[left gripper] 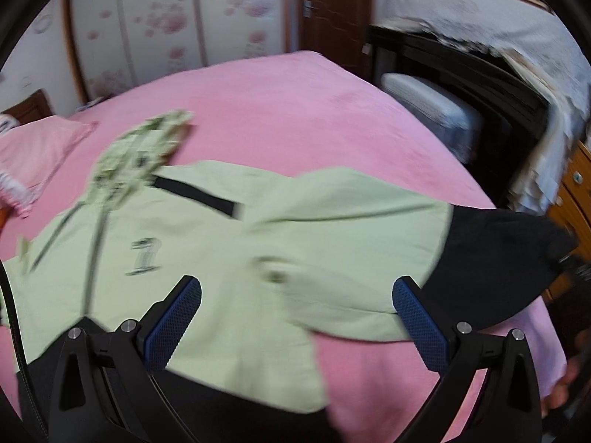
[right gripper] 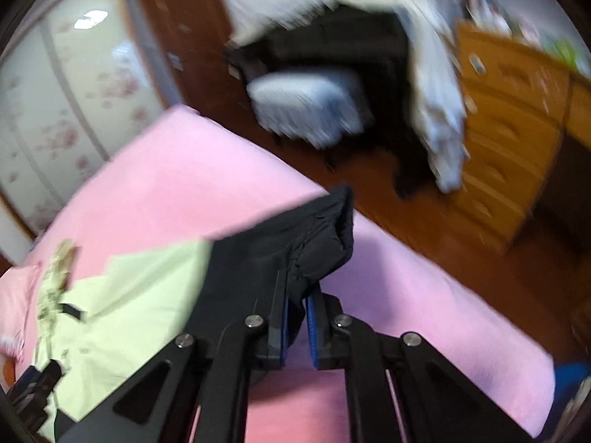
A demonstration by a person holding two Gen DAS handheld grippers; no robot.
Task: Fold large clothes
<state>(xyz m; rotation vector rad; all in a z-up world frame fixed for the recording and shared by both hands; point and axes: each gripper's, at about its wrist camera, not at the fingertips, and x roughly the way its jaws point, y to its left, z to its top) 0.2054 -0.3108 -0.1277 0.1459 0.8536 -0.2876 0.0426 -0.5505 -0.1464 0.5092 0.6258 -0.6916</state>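
Pink bedding (left gripper: 280, 110) covers the bed that fills both views, with a flowered wardrobe (left gripper: 155, 18) and a brown door (left gripper: 332, 11) far beyond the fingers. Spread across the sheet lies the light green jacket (left gripper: 207, 243), its patterned hood (left gripper: 147, 147) ahead and to the left of the left gripper (left gripper: 297, 295), and a pink pillow (left gripper: 40, 147) further left still. That gripper's blue pads stand wide apart above the jacket's lower body, pressing on nothing; green cloth shows between them and below. Off to its right the jacket's black sleeve (left gripper: 498, 254) reaches out past the right finger. In the right wrist view the right gripper (right gripper: 297, 295) is clamped on that black sleeve (right gripper: 295, 243), the cuff bunched and rising just ahead of the closed pads. To its left the green body trails away; to its right lie bare pink sheet, wooden floor (right gripper: 424, 221) and an orange chest of drawers (right gripper: 509, 129).
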